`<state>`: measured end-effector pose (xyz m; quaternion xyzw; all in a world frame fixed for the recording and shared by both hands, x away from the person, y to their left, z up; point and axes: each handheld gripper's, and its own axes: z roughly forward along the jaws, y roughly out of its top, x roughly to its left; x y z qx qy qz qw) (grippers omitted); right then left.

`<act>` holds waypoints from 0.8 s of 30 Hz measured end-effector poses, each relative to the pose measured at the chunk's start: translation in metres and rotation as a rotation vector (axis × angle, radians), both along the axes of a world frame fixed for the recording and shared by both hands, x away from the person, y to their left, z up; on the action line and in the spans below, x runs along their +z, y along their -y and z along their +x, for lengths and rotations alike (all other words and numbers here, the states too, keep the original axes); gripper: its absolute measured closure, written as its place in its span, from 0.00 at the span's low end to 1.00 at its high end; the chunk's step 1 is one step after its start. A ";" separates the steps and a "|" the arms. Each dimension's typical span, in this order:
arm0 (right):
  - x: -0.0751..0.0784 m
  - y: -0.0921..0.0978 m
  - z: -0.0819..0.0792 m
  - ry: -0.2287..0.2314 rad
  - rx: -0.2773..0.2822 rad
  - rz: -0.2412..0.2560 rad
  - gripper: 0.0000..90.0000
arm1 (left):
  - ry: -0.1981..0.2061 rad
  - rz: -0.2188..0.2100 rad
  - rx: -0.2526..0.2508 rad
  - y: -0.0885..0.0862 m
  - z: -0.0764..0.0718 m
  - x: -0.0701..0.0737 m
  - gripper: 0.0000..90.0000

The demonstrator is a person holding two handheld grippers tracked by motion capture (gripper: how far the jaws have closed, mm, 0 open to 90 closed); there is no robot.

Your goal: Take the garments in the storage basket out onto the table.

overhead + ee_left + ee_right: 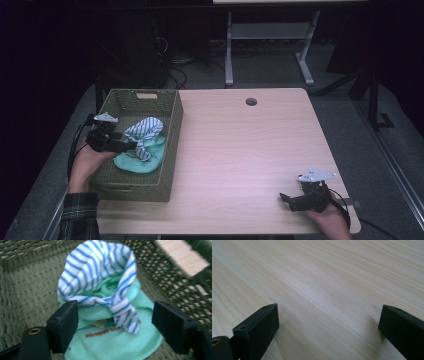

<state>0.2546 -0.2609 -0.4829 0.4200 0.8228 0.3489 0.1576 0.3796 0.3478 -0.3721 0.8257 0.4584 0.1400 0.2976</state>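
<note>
Left claw (113, 325) is wide open, holding nothing, hovering over the striped cloth (100, 277) on the green cloth (117, 340) in the basket (172, 145). I'd pinch the knot, lift slow.

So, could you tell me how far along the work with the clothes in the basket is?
Done: the striped cloth and the mint green garment already lie in the green woven basket. In hand: the left gripper is open around them, holding nothing. Left: closing on a piece, it seems; the right gripper waits open above the bare wooden table.
</note>
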 end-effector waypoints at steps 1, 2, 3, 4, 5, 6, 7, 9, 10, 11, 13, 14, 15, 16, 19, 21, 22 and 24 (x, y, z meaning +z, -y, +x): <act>0.000 0.000 0.000 0.001 0.001 -0.001 0.03 | -0.008 0.003 0.002 -0.001 0.001 -0.002 0.20; 0.000 0.000 0.000 0.001 0.001 -0.001 0.03 | -0.010 0.001 0.005 -0.001 0.003 -0.004 0.19; 0.000 0.000 0.000 0.000 0.000 0.000 0.03 | -0.016 0.003 0.007 -0.002 0.004 -0.005 0.18; 0.000 0.000 0.000 0.001 0.001 0.000 0.03 | -0.026 0.006 0.012 -0.003 0.005 -0.008 0.18; 0.000 0.000 0.000 0.000 0.000 0.000 0.03 | -0.033 0.008 0.014 -0.003 0.007 -0.010 0.17; 0.000 0.000 0.000 0.000 0.000 0.000 0.03 | -0.039 0.014 0.012 -0.004 0.009 -0.012 0.16; 0.000 0.000 0.000 0.001 0.001 -0.001 0.03 | -0.044 0.015 0.016 -0.004 0.010 -0.015 0.16; 0.000 0.000 0.000 0.000 0.000 0.000 0.03 | -0.054 0.018 0.011 -0.004 0.012 -0.019 0.15; 0.000 0.000 0.000 0.001 0.001 -0.001 0.03 | -0.061 0.021 0.015 -0.004 0.014 -0.021 0.15; 0.000 0.000 0.000 0.001 0.001 0.000 0.03 | -0.071 0.029 0.013 -0.004 0.015 -0.023 0.15; 0.000 0.000 0.000 0.001 0.001 0.000 0.03 | -0.076 0.042 0.013 -0.004 0.017 -0.026 0.15; 0.000 0.000 0.000 0.001 0.001 0.000 0.03 | -0.075 0.038 0.018 -0.004 0.018 -0.027 0.15; 0.000 0.000 0.000 0.001 0.001 0.000 0.03 | -0.075 0.044 0.016 -0.004 0.019 -0.028 0.15; 0.000 0.000 0.000 0.001 0.000 0.000 0.03 | -0.074 0.047 0.021 -0.004 0.020 -0.029 0.15; 0.000 0.000 0.000 0.002 0.001 0.000 0.03 | -0.069 0.044 0.030 -0.005 0.022 -0.031 0.15; 0.000 0.000 0.000 0.002 0.001 -0.001 0.03 | -0.072 0.046 0.021 -0.004 0.023 -0.033 0.15; 0.000 0.000 0.000 0.001 0.001 0.000 0.03 | -0.081 0.050 0.019 -0.002 0.024 -0.033 0.14; 0.000 0.000 0.000 0.001 0.001 0.000 0.03 | -0.089 0.060 0.012 0.002 0.027 -0.034 0.14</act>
